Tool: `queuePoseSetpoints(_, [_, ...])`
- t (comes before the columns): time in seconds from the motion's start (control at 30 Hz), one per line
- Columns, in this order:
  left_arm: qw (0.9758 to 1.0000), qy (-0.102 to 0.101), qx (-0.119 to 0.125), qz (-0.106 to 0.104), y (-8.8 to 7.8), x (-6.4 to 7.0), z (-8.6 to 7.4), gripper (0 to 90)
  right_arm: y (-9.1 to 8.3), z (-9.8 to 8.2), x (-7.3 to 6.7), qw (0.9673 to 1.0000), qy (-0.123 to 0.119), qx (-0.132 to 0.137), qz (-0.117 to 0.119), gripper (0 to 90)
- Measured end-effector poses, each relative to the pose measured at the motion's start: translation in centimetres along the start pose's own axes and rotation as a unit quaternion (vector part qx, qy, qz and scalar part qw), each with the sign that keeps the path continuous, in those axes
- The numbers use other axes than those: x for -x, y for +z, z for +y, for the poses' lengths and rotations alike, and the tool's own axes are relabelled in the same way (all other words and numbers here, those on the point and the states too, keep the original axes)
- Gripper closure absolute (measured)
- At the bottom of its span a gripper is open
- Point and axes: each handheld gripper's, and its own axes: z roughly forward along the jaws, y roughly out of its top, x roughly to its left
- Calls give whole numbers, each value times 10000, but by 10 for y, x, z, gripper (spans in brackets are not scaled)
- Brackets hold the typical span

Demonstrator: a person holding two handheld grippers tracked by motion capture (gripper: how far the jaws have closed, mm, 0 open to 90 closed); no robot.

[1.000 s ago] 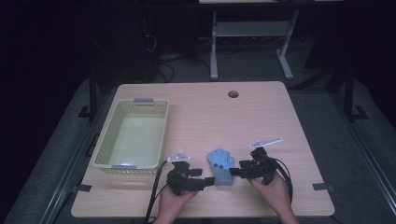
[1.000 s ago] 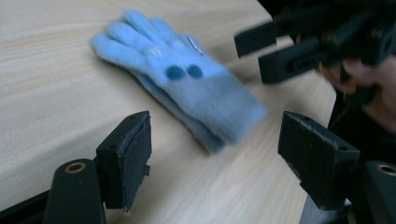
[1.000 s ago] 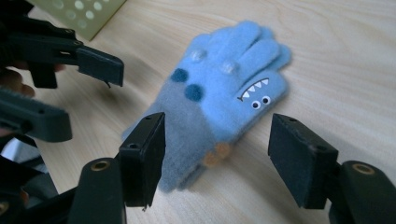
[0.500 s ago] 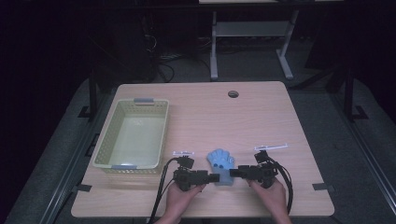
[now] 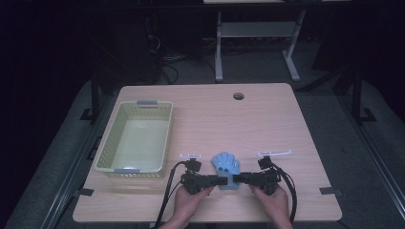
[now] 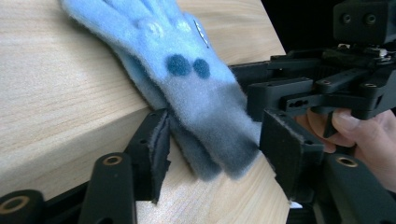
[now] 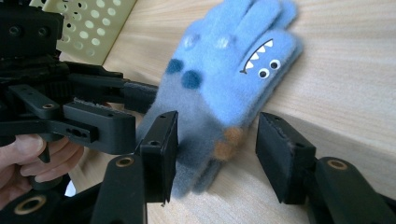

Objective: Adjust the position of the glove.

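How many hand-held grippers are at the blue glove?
2. The left hand-held gripper comes to the cuff of the blue glove from the left, the right hand-held gripper from the right. Both have just been closing around the cuff.

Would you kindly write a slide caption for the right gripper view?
Right gripper jaws closing around the cuff of a blue monster-face glove, left gripper opposite.

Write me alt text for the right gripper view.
A blue fleece glove with a toothy monster face lies on a wooden table, its cuff between the right gripper's black jaws, which have just been closing. The left gripper reaches in opposite, beside a yellow-green basket.
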Motion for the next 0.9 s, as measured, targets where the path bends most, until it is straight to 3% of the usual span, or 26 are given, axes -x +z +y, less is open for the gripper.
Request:
queuePoseSetpoints(0.4, [10000,-25,-34,2,3,-4,1,569,6,-4,-2,9999,24,63,90,586])
queuePoseSetpoints(0.9, [10000,-47,-42,-58,12,-4,3,642,11,-6,-3,9997,94,72,230,665])
